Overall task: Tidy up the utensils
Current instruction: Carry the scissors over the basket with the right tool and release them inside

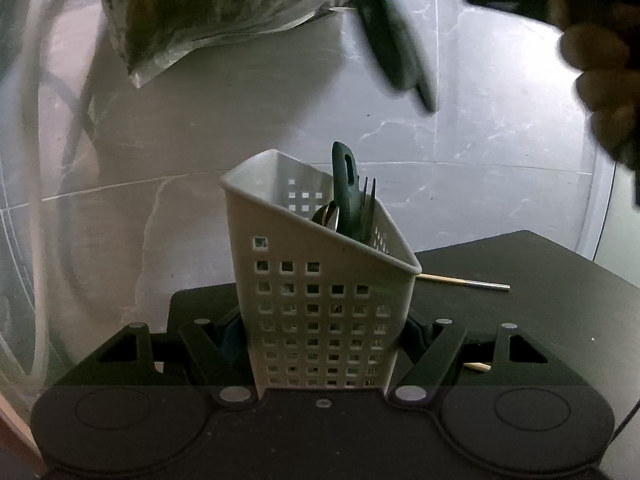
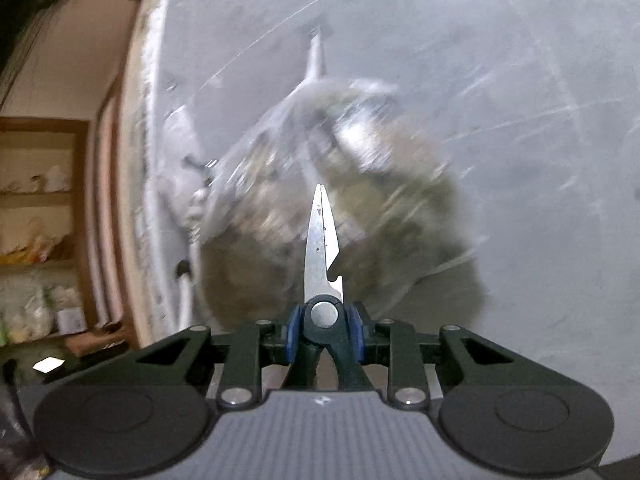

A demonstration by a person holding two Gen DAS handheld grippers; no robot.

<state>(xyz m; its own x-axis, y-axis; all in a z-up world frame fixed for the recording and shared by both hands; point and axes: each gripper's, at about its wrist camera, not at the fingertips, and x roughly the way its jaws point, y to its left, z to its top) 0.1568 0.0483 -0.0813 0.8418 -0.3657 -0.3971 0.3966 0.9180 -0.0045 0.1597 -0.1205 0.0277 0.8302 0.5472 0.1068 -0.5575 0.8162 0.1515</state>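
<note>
A: Left wrist view first. Why are the left tongs (image 1: 322, 344) clamped low on the white caddy (image 1: 320, 280)?

B: My guess is to steady it. The caddy is tall and narrow, so a grip near its base, one pad on each side wall, should keep it from tipping while more goes in. It stands upright on the dark desk (image 1: 540, 280).

A: What is already inside?

B: A dark green handle with a hanging slot (image 1: 345, 184), a fork (image 1: 369, 200) with tines up, and what looks like a spoon bowl (image 1: 329, 214). A thin stick (image 1: 460, 281) lies on the desk just behind the caddy, still loose.

A: And the dark blur top right?

B: The other hand (image 1: 600, 72) with something long and dark (image 1: 396, 48), well above the caddy.

A: Right wrist view, then.

B: The right tongs (image 2: 325, 338) are narrow, closed on the scissors (image 2: 322, 248) at the pivot, blades together and pointing forward. Holding at the pivot likely keeps the blades shut, and the handles run back under the tongs. I judge they are bound for the caddy.

A: The room?

B: A grey marbled wall with pale veins, a crinkled plastic bag (image 2: 340, 180) against it, and wooden shelves (image 2: 40, 200) at left holding pale items too blurred to name.
</note>
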